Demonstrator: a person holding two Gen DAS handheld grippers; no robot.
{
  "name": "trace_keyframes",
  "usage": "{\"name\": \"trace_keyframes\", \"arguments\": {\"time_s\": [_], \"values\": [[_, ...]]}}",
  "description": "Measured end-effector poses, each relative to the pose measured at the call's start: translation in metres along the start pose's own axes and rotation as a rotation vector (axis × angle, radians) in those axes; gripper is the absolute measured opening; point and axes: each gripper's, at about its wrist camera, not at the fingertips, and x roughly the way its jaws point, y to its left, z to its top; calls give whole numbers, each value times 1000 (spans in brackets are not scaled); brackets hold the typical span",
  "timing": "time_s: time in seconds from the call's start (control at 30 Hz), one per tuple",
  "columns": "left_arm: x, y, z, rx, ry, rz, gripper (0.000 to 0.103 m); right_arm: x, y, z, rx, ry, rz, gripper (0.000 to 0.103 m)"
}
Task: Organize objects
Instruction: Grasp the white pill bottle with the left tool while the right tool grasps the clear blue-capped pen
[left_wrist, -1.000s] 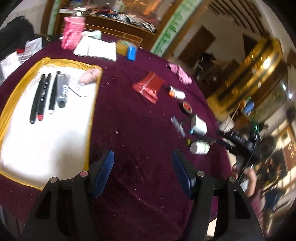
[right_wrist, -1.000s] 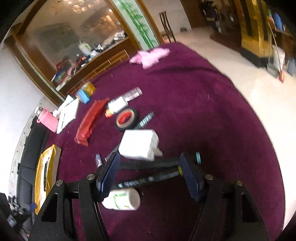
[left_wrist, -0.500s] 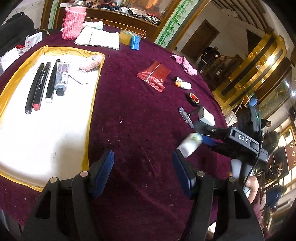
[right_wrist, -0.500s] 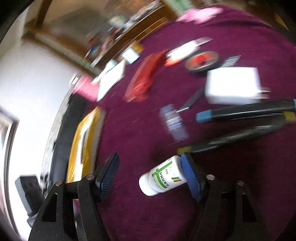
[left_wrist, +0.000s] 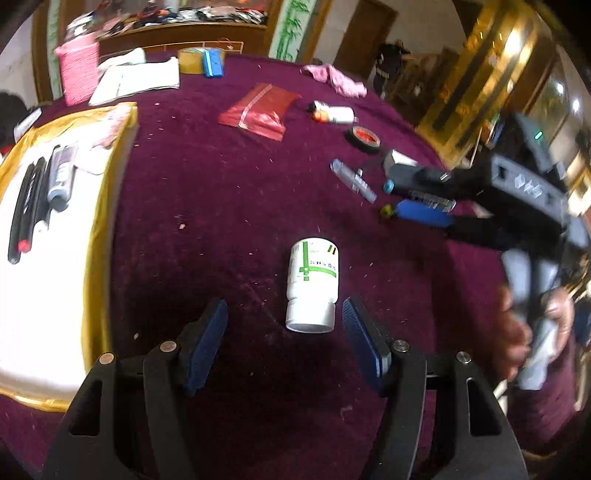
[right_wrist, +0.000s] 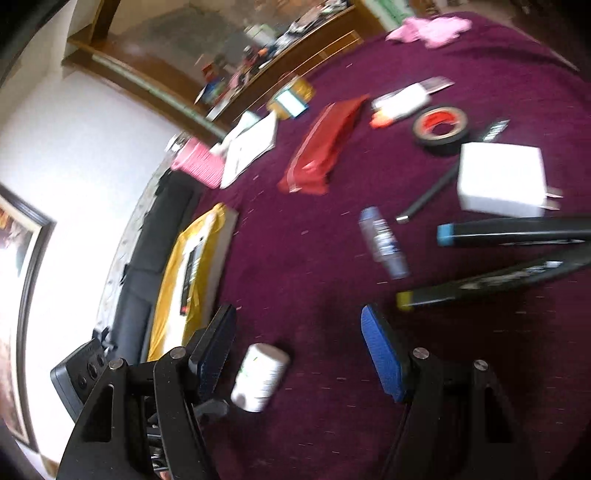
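Right gripper (right_wrist: 299, 350) just dropped the white pill bottle (left_wrist: 313, 284) in front of the left gripper (left_wrist: 284, 343) (both spread, nothing held), so handoff looks ready.

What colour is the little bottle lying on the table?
White with a green label, the little bottle shows best in the left wrist view.

bare cloth (left_wrist: 207, 206) mid-table | clutter right: markers (right_wrist: 517, 230), tape (right_wrist: 441, 129)
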Motion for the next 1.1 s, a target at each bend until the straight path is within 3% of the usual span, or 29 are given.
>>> {"name": "trace_keyframes", "arguments": {"time_s": [0.17, 0.4, 0.47, 0.53, 0.9, 1.1], "values": [[19, -12, 7, 51, 35, 42, 64, -15, -11, 1, -2, -27, -35, 65], [41, -32, 22, 157, 3, 103, 63, -19, -6, 9, -55, -43, -87, 65], [47, -33, 23, 170, 2, 107, 53, -17, 2, 14, -87, -44, -107, 65], [46, -33, 23, 184, -25, 131, 31, -13, 9, 20, -125, -38, -144, 65], [13, -3, 17, 66, -73, 16, 31, 43, 24, 40, -306, 31, -435, 60], [-6, 10, 11, 14, -104, -21, 31, 66, 23, 39, -352, 61, -521, 38]]}}
